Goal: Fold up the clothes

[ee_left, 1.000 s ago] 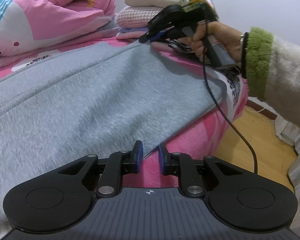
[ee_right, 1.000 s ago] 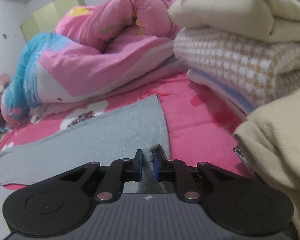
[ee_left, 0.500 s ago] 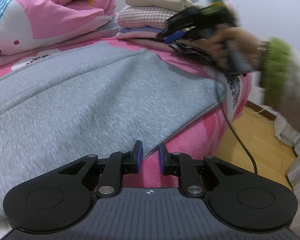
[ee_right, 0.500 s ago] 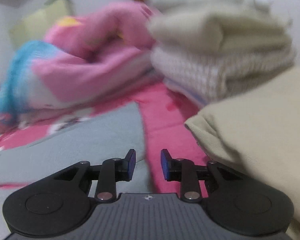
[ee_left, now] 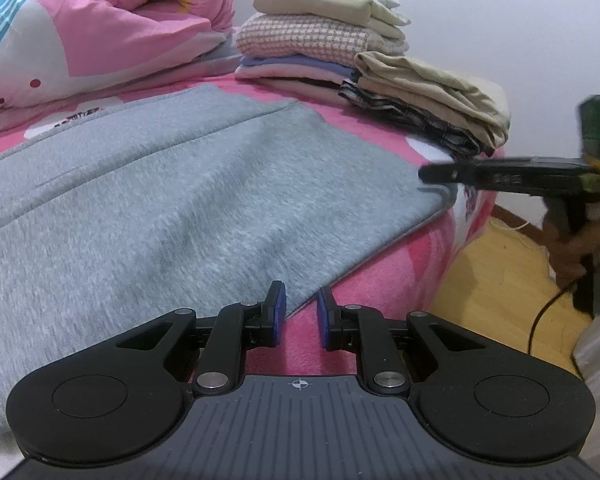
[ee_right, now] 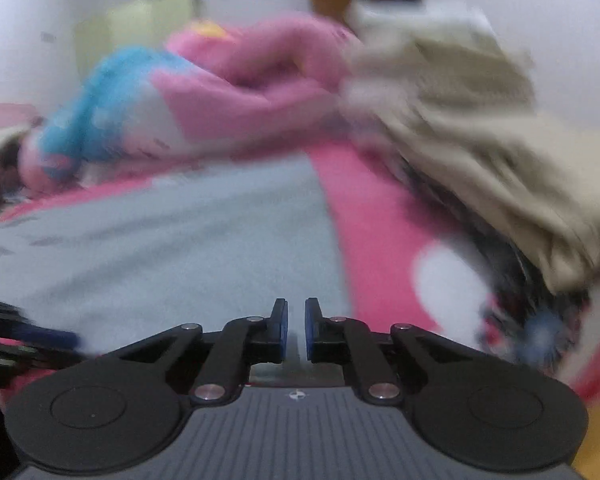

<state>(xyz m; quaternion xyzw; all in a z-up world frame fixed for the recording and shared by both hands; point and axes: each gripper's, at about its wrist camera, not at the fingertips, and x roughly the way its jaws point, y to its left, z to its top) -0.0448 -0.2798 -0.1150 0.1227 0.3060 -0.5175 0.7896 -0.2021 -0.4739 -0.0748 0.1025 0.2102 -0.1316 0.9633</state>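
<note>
A home bedroom: a bed (ee_left: 384, 280) under a pink printed sheet, a bundled pink quilt (ee_left: 100, 28) at its far left, stacked folded clothes (ee_left: 320, 40) far right, wooden floor (ee_left: 496, 272) beside it.

A pink bed cover (ee_left: 384, 280) with white patches covers the mattress. A rolled quilt (ee_left: 100, 32), pink with blue and white panels, lies at the far left of the bed. Wooden flooring (ee_left: 496, 272) shows right of the bed. A plain white wall (ee_left: 500, 20) stands behind. A black cable (ee_left: 540, 320) hangs above the floor.
</note>
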